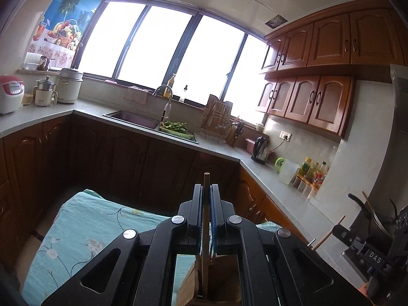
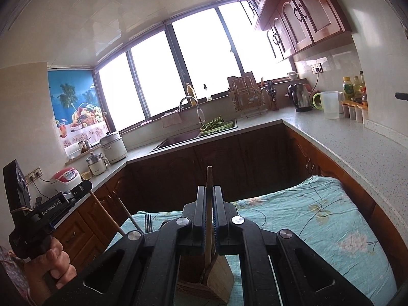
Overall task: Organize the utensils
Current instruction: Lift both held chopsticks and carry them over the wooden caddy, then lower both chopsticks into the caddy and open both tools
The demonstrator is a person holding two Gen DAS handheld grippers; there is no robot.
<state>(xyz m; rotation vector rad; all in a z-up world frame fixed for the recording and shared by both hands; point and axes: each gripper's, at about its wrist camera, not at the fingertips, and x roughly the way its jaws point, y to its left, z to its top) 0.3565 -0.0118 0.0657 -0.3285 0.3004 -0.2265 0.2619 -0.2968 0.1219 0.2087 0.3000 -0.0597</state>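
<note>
My left gripper is shut on a thin wooden stick, a chopstick, held upright with its lower end in a wooden utensil holder below the jaws. My right gripper is shut on a thicker wooden utensil handle, whose lower end goes down into the wooden holder. The holder stands on a table with a teal floral cloth. In the right wrist view the left gripper body shows at left, with a fork and a chopstick standing up nearby.
A grey counter runs around the room with a sink, green vegetables in a basket, a dish rack, a kettle, a jug, bottles and rice cookers. Brown cabinets stand beyond the table.
</note>
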